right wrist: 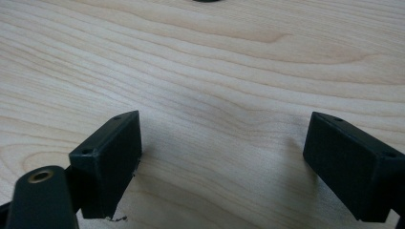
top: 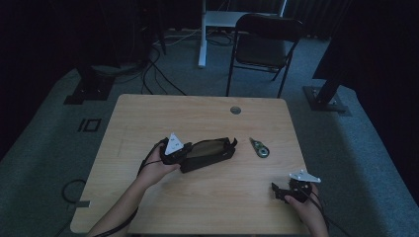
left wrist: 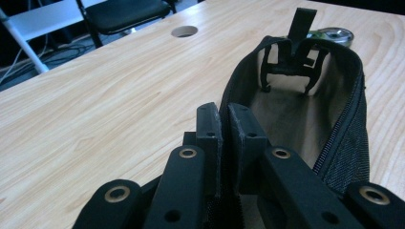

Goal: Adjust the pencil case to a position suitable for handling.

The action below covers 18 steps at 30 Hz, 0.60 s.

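Black fabric pouch (top: 210, 154) lies mid-bench (top: 148, 118), its near-left rim clamped in the left hand-held gripper (left wrist: 224, 126), while the right hand-held gripper (right wrist: 222, 157) rests near right, jaws apart, beside a tape roll (top: 260, 148).

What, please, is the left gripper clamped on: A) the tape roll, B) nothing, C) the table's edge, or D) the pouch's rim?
D: the left gripper has its jaws pinched shut on the rim of the open pouch, with the fabric edge running between the pads.
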{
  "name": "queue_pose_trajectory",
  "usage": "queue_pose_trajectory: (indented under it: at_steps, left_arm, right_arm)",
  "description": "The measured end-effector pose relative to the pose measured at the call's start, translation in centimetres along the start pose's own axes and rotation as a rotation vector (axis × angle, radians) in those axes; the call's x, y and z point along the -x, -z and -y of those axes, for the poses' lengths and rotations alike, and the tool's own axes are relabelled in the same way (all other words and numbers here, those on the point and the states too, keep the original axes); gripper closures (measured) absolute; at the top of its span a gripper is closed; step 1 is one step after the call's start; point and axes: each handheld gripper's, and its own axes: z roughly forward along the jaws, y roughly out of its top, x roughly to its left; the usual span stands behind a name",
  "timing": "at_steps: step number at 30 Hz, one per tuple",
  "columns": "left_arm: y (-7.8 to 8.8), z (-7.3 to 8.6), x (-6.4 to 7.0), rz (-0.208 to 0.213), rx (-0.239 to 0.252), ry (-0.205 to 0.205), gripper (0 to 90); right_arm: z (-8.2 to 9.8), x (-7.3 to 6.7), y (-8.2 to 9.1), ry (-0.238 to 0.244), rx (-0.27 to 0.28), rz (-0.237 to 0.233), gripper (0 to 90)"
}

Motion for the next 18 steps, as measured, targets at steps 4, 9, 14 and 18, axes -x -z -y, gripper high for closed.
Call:
queue_pose_trajectory:
  at_steps: [4, 9, 14, 18]
  left_arm:
    - [-0.6, -0.5, 0.6, 0.020, -0.002, -0.020, 83.8]
    - [-1.2, -0.8, 1.1, 0.055, 0.031, -0.025, 83.3]
    - [-1.9, -0.6, 1.5, 0.117, 0.073, -0.044, 83.2]
    - [-2.2, -0.7, 1.8, 0.147, 0.088, -0.065, 83.2]
  right_arm:
    - [0.0, 0.0, 0.0, 0.000, 0.000, 0.000, 12.6]
    - [0.0, 0.0, 0.0, 0.000, 0.000, 0.000, 12.5]
    - [0.0, 0.0, 0.0, 0.000, 0.000, 0.000, 12.6]
    - [0.0, 0.0, 0.0, 0.000, 0.000, 0.000, 12.6]
